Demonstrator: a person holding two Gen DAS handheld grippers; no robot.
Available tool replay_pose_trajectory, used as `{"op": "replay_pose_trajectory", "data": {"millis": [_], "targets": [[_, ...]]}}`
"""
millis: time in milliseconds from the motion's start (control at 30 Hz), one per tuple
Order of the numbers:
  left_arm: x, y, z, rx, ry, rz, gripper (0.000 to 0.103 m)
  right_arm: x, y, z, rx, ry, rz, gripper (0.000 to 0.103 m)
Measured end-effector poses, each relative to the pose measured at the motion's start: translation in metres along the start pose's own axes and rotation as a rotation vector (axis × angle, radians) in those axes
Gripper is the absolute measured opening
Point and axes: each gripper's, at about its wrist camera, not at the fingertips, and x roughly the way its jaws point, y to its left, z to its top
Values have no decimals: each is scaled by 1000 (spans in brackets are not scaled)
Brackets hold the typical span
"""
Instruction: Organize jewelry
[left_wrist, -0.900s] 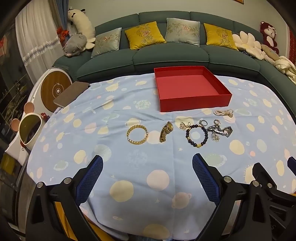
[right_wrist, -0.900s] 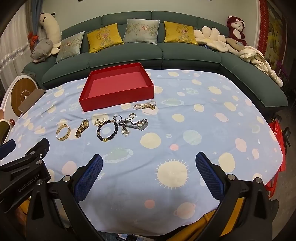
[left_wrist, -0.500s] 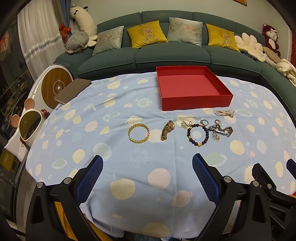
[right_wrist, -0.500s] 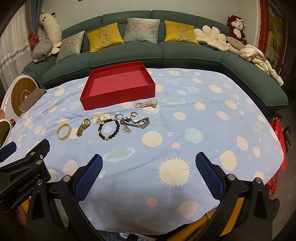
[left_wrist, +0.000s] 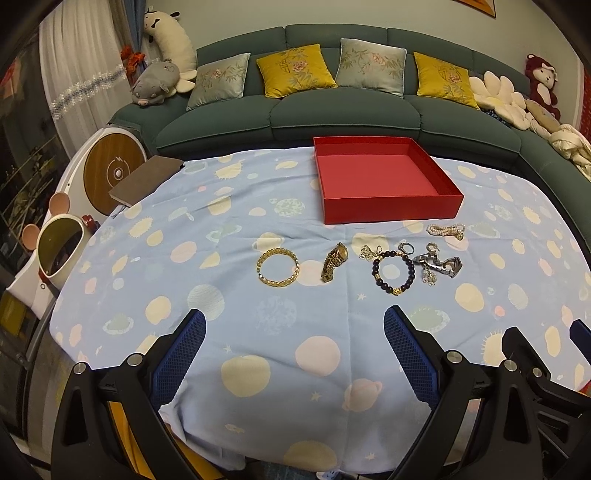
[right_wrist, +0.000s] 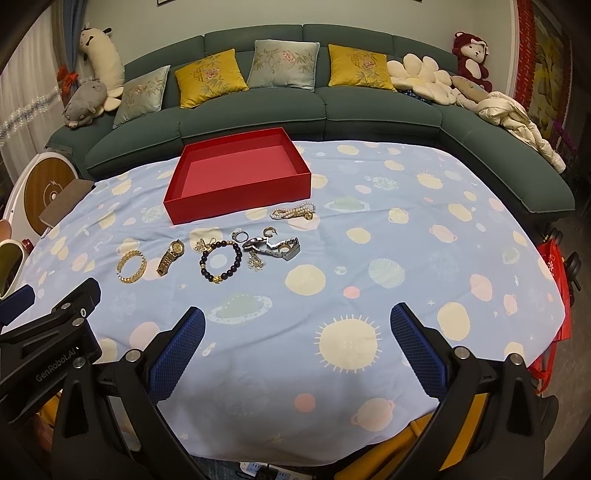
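Note:
An empty red box (left_wrist: 384, 192) (right_wrist: 236, 177) stands at the far side of the blue patterned cloth. In front of it lie a gold bangle (left_wrist: 277, 267) (right_wrist: 131, 266), a gold watch (left_wrist: 334, 261) (right_wrist: 170, 257), a dark bead bracelet (left_wrist: 392, 271) (right_wrist: 221, 260), a silver watch (left_wrist: 439, 263) (right_wrist: 275, 246), small rings and a pearl strand (left_wrist: 445, 229) (right_wrist: 292, 212). My left gripper (left_wrist: 295, 350) hangs open over the near cloth, short of the bangle. My right gripper (right_wrist: 297, 350) is open too, nearer than the silver watch. Nothing is between either pair of fingers.
A green sofa (left_wrist: 343, 114) with cushions and plush toys curves behind the table. A brown notebook (left_wrist: 146, 180) lies at the cloth's far left corner. A white round-faced appliance (left_wrist: 110, 170) and a white bin (left_wrist: 59, 247) stand left. A red bag (right_wrist: 554, 273) hangs right.
Both views show slightly more of the sofa and wall than before, as the grippers drew back or rose a little. The jewelry and box have not moved.

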Motion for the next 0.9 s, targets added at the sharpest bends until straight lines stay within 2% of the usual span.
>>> {"op": "replay_pose_trajectory", "data": {"millis": [67, 267, 733, 867, 900], "targets": [[0, 0, 0, -1, 1, -1, 94, -1, 0, 0, -2, -25, -2, 98], [-1, 1, 0, -2, -3, 0, 94, 1, -1, 0, 3, 22, 2, 98], [-2, 2, -1, -6, -4, 1, 93, -4, 2, 2, 6, -9, 12, 98], [3, 2, -1, -10, 12, -14, 93, -1, 3, 2, 2, 31, 17, 98], [6, 2, -1, -13, 18, -22, 93, 4, 3, 1, -10, 68, 12, 98]]}}
